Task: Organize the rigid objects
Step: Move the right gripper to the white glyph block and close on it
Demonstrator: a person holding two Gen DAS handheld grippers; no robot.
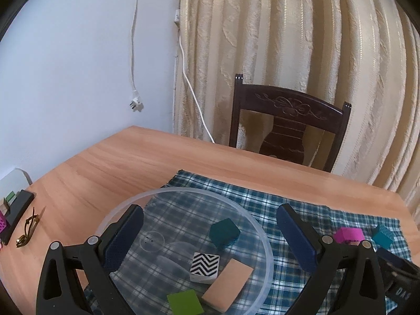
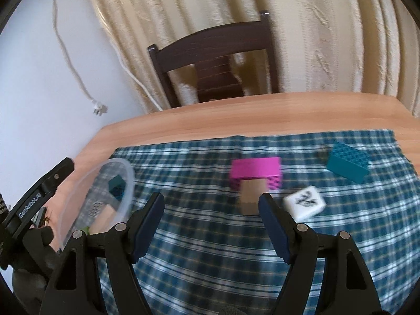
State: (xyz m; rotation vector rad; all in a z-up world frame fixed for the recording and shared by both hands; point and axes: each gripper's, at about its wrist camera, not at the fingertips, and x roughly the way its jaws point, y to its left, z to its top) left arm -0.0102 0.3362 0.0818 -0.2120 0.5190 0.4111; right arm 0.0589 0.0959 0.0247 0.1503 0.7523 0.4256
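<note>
Table (image 1: 110, 162) of light wood, a blue checked cloth (image 2: 210, 270) over its near part. Dark chair (image 1: 286, 131) beyond the far edge, cream curtain (image 1: 302, 39) behind it, a white cord with a plug (image 1: 135, 105) hanging on the wall. At the table's left edge lie a black box (image 1: 19, 210) and a small brass clip (image 1: 27, 229).

My left claw (image 1: 207, 239) hangs over a clear round bowl (image 1: 265, 236), jaws spread wide, nothing between them. In the bowl: a teal block (image 1: 225, 232), a zigzag tile (image 1: 204, 266), a tan slab (image 1: 227, 284) and a green square (image 1: 185, 303). The slab's long axis runs from near left to far right; the tile touches its left side.

My right claw (image 2: 211, 203) is over the cloth to the right of the bowl, jaws also spread, empty. Ahead of it sits a pink arch block (image 2: 256, 172), long axis across my view, opening toward me. A tan block (image 2: 250, 197) lies in that opening, its long axis pointing at me, its near end just beside my right finger (image 2: 273, 225). A white tile with a black mark (image 2: 305, 200) rests to the right, tilted. A teal studded brick (image 2: 347, 161) lies farther right, angled, well apart from the arch. This view is slightly blurred.
</note>
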